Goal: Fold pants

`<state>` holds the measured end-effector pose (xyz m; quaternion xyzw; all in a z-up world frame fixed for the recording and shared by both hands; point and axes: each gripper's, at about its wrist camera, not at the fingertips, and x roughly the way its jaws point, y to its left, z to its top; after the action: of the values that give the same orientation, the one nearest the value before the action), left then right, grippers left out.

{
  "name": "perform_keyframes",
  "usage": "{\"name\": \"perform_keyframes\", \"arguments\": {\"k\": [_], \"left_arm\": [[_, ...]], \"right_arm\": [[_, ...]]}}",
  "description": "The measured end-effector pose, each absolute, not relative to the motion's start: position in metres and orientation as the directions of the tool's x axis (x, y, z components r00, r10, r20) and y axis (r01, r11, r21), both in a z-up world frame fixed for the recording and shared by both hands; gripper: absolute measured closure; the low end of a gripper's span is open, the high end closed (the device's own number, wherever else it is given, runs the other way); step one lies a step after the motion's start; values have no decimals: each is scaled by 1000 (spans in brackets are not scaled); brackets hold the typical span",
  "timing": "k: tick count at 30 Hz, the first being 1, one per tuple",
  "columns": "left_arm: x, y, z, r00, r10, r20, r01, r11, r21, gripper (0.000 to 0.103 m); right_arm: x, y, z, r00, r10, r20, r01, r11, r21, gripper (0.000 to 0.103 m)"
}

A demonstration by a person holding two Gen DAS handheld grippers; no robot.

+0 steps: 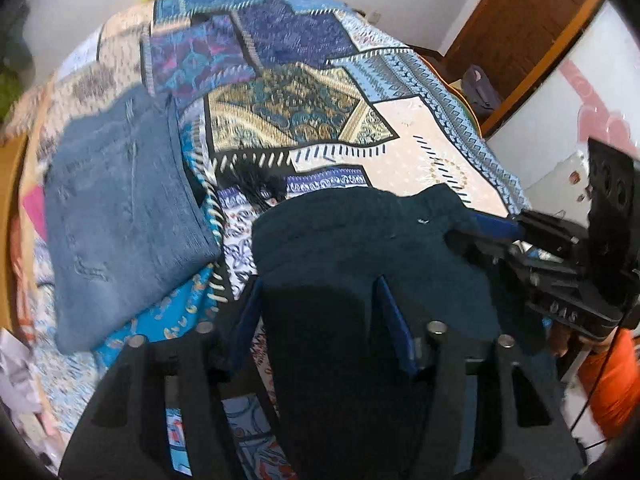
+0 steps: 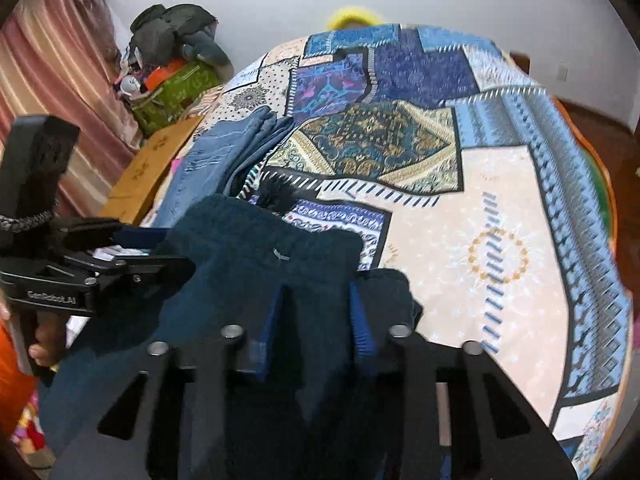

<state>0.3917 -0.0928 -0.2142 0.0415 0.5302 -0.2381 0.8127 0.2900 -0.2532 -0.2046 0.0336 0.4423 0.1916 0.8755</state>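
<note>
Dark teal pants (image 1: pixel 360 248) hang bunched between both grippers above the patterned bedspread (image 1: pixel 304 120). My left gripper (image 1: pixel 320 320) is shut on a fold of the pants; the cloth drapes over its blue pads and hides the tips. My right gripper (image 2: pixel 316 320) is shut on the other side of the same pants (image 2: pixel 260 256). Each gripper shows in the other's view: the right one (image 1: pixel 492 236) grips the cloth from the right, the left one (image 2: pixel 160 256) from the left. The pants' lower part hangs out of sight.
A folded blue denim garment (image 1: pixel 120 216) lies on the bed's left side, also in the right wrist view (image 2: pixel 224 152). A cardboard box (image 2: pixel 148 164) and a pile of bags (image 2: pixel 172 68) stand left of the bed. A wooden door (image 1: pixel 520 32) is far right.
</note>
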Motion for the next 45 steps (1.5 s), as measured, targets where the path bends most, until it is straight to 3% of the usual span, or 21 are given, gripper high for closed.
{"name": "perform_keyframes", "arguments": {"k": [4,6,11,19,26,32,38,45], "left_arm": [[379,-101,-202,430,-283,-857,474,879,-53,72],[373,-108,-195,466,-267,-843,491,871,-5,75],[378,-119,-197,467,-252,-848,497,868,16,75],[389,-121,-232,415,-212,-885,481,877,16,68],[381,-108,-207,450,-228,-864,461,888,6,68],[353,-97,-171,486,-293,-824,480,877,-28,67],[328,-101,-188,423,-277,-863,524,851,-17,67],[311,-92,-216,406,-213,-889,506,862,24,60]], "right_arm": [[273,-261,-185,610,374,-699,-326,922,209,92],[266,-261,-174,648,366,-668,-335,925,181,92],[265,-257,-172,676,324,-662,-327,937,125,92],[283,-263,-219,563,291,-774,-271,949,160,92],[266,-262,-193,581,274,-766,-281,951,127,89],[236,-247,-168,590,359,-724,-356,920,166,69],[214,-219,-182,502,414,-760,-419,885,205,50],[193,-220,-201,471,394,-789,-401,893,206,46]]}}
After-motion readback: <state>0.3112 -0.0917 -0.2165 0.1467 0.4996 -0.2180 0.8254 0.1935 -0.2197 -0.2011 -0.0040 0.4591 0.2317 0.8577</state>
